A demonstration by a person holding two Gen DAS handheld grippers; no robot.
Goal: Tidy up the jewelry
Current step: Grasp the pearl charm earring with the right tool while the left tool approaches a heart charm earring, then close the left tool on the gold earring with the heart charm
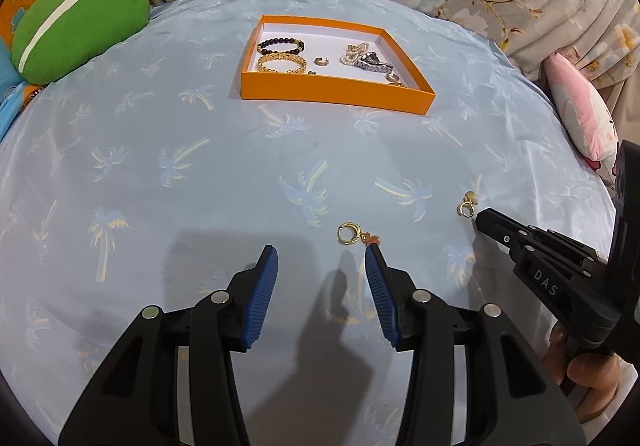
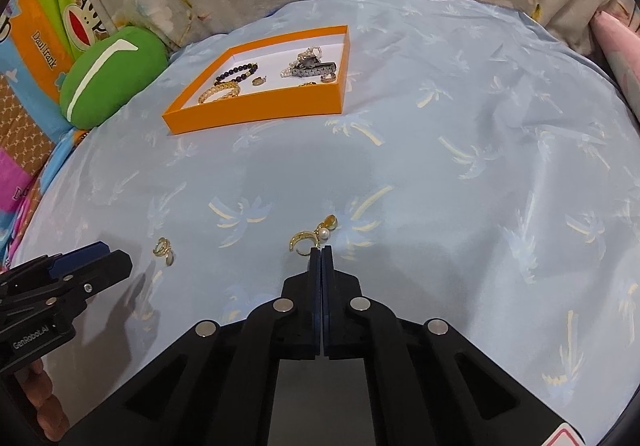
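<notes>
Ribbed blue left tool (image 1: 321, 254) gapes; right tool (image 2: 321, 249) seemingly pinches gold pearl earring (image 2: 310, 238).

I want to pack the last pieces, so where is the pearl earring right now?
In the right wrist view the pearl earring lies on the blue cloth just ahead of the shut right gripper, well short of the orange box.

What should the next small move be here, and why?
Probably lift the right claw and carry it toward the orange box. Its fingers are pressed together at the hook of the pearl earring, apparently pinching it, though the grip itself is hard to confirm. The other gold earring lies just ahead of the open left claw.
</notes>
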